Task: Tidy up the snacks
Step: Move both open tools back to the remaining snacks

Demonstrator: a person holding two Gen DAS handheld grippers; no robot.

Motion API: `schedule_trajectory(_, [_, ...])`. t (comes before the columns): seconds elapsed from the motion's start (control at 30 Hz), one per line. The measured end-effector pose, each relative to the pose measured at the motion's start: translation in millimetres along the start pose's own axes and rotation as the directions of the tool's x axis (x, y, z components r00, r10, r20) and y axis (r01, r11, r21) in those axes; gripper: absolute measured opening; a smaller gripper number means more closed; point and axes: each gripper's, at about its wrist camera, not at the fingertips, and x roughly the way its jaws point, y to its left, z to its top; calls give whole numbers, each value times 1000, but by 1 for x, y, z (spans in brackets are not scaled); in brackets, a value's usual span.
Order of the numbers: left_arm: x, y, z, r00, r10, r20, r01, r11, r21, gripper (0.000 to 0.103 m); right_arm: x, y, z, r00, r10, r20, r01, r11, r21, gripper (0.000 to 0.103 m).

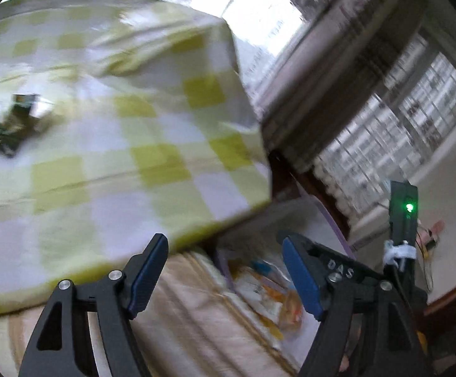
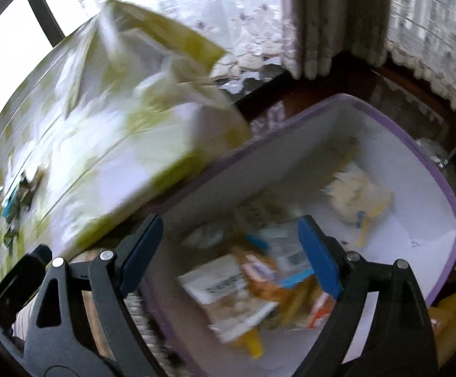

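— Right gripper (image 2: 229,254): spread wide, nothing between the blue pads (image 2: 320,259), poised over the white bin with purple rim (image 2: 441,188).

— And in the bin?

— Blurred snack packets (image 2: 259,286) heaped at the near end: white, orange and yellow wrappers, one with blue trim. Farther in, alone against the far wall, a pale yellow bagged snack (image 2: 358,194). Beyond the rim, dark wooden flooring and lace curtains (image 2: 416,47) at the window.

— Left gripper?

— Left gripper (image 1: 224,273): also wide apart and holding nothing, aimed past the edge of the yellow-and-white checked cloth (image 1: 133,144). Just beyond the fingertips, below the cloth's edge, a corner of the same purple-rimmed bin with orange and white packets (image 1: 268,295) inside. Off to the right, a black module with a green light (image 1: 405,207).

— Anything left on the checked cloth?

— Far left, well apart from the bin, a small cluster of dark green packets (image 1: 14,122) lying on the cloth. Too blurred to read any labels.
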Motion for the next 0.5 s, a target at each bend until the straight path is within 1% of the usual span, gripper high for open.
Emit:
schedule_trajectory(0.1, [-16,20,2,998,49,50,-48,998,-30,76,1,32,-1,999,36,-9,-36,998,-48,89])
schedule_trajectory(0.17, [-32,40,3,990,104,91,-99,993,-62,76,1,52,-4,999,53,-12,-54,995,-83,89])
schedule_trajectory(0.23, [-47,58,2,981,155,116,-144,985,-92,76,0,75,-7,998,62,-8,-62,989,-134,89])
schedule_trajectory(0.33, [-72,96,-1,962,231,144,-208,965,-160,76,-3,99,-9,998,60,13,-57,981,-184,89])
schedule_trajectory(0.4, [-89,120,0,946,284,156,-250,946,-204,75,-3,114,-11,997,74,13,-70,976,-207,89])
schedule_trajectory(0.43, [-94,129,1,941,299,161,-261,940,-220,75,-2,124,-12,996,84,10,-79,971,-225,89])
schedule_trajectory(0.5, [-108,148,4,919,352,178,-306,921,-240,75,-1,137,-14,995,97,8,-92,964,-248,89])
